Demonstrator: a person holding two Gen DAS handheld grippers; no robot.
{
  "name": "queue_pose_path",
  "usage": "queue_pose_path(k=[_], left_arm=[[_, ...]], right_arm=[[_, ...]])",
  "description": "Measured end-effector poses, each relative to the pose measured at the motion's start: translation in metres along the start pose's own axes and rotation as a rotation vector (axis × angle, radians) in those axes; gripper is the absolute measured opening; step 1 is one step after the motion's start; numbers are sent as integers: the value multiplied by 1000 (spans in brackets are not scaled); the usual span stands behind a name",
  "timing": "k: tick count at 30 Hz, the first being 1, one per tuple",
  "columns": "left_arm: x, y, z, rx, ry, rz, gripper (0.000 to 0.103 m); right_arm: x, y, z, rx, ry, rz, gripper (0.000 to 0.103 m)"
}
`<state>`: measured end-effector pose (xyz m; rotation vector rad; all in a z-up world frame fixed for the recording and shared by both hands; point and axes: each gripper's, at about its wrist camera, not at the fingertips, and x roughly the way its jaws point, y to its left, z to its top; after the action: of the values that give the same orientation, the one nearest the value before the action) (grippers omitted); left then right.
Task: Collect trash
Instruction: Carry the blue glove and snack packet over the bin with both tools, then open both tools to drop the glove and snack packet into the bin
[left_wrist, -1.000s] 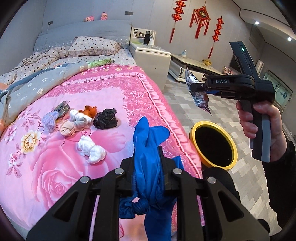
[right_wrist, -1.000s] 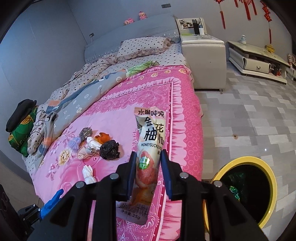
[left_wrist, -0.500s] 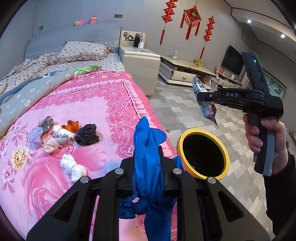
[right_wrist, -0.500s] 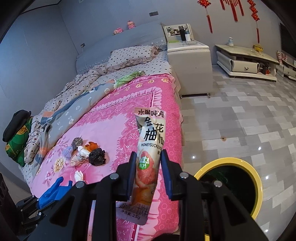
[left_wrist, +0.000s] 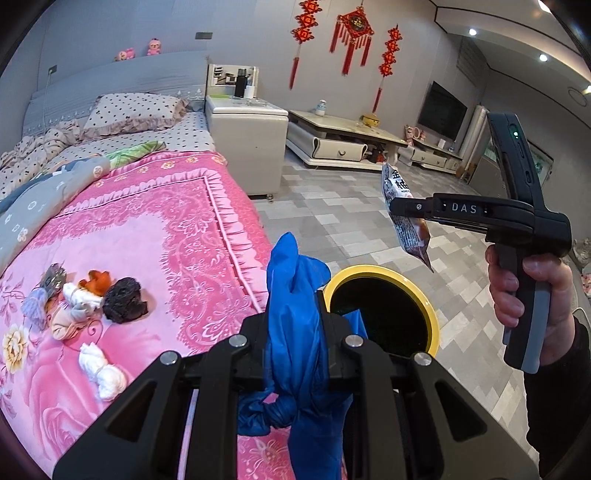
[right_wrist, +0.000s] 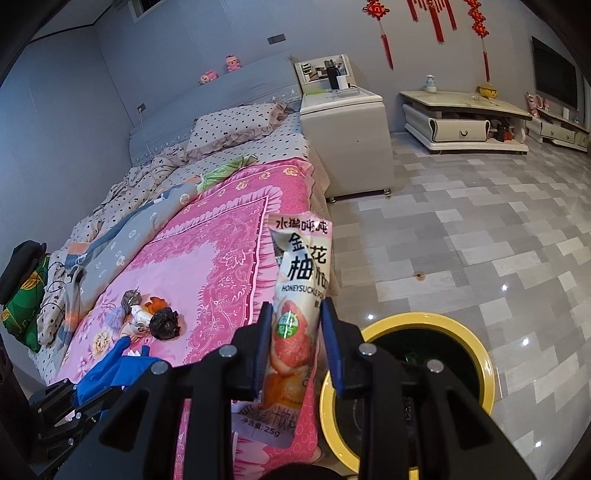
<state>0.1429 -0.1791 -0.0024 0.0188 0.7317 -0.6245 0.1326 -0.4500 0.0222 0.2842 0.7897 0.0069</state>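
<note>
Blue glove (left_wrist: 295, 332) pinched in left tongs (left_wrist: 293, 328), snack packet (right_wrist: 299, 306) in right tongs (right_wrist: 297, 332).

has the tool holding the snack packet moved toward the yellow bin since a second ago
Yes. The right tool with the snack packet now sits nearer over the yellow bin, away from the bed.

A: What's the left gripper (left_wrist: 295, 328) holding?
B: A blue glove (left_wrist: 295, 295), clamped. Beyond it, the yellow-rimmed bin (left_wrist: 434, 321); the right gripper (left_wrist: 397, 206) pinches a snack packet (left_wrist: 410, 225).
</note>
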Motion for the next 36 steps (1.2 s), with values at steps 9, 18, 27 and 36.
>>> queue_pose_path(k=[9, 18, 27, 36], left_arm=[[49, -35, 15, 36, 38, -53, 17], [103, -69, 19, 43, 102, -106, 17], [151, -93, 12, 49, 161, -113, 18], [191, -108, 11, 57, 191, -138, 18]], right_arm=[[-1, -39, -7, 59, -4, -48, 25], [7, -84, -17, 131, 13, -86, 25], [21, -128, -29, 208, 41, -100, 25], [31, -155, -35, 257, 52, -107, 26]])
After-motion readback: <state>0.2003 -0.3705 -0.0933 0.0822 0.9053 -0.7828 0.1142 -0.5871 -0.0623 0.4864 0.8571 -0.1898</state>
